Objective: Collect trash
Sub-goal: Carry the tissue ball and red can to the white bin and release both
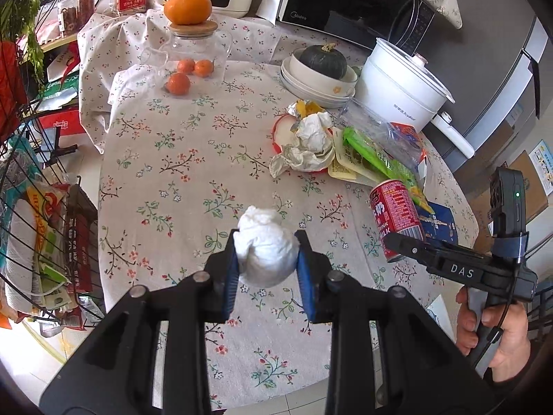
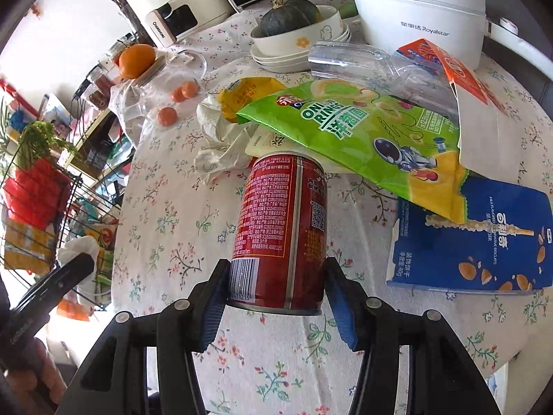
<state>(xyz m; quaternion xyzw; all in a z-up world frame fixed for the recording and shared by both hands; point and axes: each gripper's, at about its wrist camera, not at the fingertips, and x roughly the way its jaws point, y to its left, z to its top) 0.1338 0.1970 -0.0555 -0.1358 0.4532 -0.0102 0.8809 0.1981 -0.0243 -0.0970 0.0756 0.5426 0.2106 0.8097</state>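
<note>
The left gripper [image 1: 266, 259] is pinching a tissue ball [image 1: 266, 247] in half-closed fingers. The right gripper [image 2: 276, 297] is clamping the red can [image 2: 281, 231], fingers partly open around it. Next, I judge, both need carrying to a bin, which isn't showing; more wrappers [image 2: 352, 131] are waiting at twelve o'clock.

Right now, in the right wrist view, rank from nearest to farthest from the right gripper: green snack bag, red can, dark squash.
1. red can, between the right gripper pads.
2. green snack bag, just behind the can.
3. dark squash, in the far bowl.
</note>
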